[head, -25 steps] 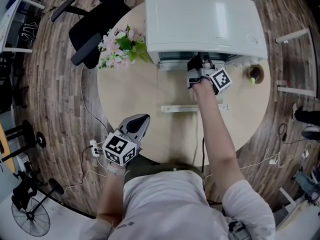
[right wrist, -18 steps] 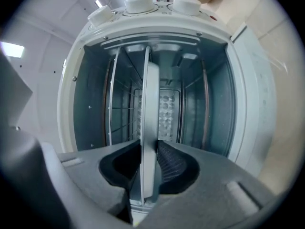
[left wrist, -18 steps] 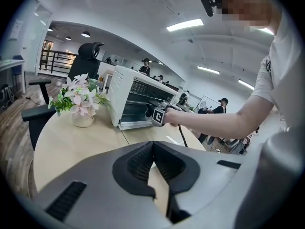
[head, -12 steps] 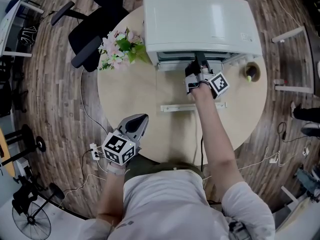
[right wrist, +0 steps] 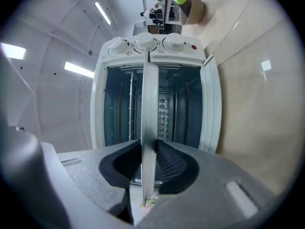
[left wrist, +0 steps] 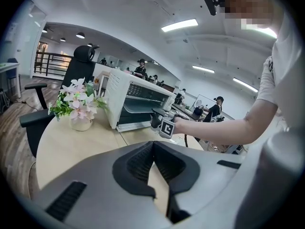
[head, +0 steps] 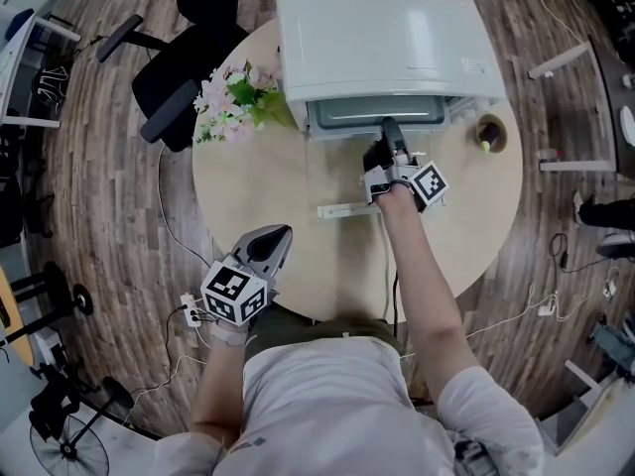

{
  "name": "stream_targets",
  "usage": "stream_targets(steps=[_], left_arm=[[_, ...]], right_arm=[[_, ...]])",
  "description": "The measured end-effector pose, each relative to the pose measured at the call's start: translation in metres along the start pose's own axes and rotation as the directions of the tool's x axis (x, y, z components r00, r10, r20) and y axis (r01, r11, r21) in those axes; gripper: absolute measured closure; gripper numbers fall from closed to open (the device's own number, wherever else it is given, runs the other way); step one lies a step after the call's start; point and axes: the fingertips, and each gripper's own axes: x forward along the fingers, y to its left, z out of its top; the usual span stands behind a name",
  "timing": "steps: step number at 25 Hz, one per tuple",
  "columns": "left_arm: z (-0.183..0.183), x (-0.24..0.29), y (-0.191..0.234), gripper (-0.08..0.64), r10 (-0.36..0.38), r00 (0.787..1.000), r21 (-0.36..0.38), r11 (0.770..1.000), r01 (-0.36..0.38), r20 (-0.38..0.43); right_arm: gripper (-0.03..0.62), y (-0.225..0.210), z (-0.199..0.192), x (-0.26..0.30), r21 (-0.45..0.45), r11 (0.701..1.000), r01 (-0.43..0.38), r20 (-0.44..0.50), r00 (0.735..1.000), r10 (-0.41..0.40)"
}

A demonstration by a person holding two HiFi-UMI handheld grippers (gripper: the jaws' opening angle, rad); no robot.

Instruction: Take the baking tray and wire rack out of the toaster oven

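Right gripper (right wrist: 148, 144) is held level before the open toaster oven (head: 387, 38), its jaws, which have just been closing, pressed on the thin front rim of the baking tray (right wrist: 149, 104). That tray is seen edge-on between the pads and runs straight back into the cavity; from the head view it is drawn partly out over the bench (head: 258, 196). Thin bars of the wire rack (right wrist: 125, 111) are seen inside, beside the tray. Left gripper (head: 278, 236) is held near the bench's front edge, well apart, jaw tips together on nothing. A small mark (head: 468, 64) on the oven's top cannot be read.
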Motion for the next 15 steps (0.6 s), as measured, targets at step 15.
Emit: stream_targets(steps=[15], left_arm=[[-0.006, 0.004, -0.028, 0.56, -0.104, 0.993, 0.075, 0.991, 0.108, -0.057]], right_arm=[[0.505, 0.0, -0.02, -0.078, 0.025, 1.0, 0.002, 0.028, 1.0, -0.003]])
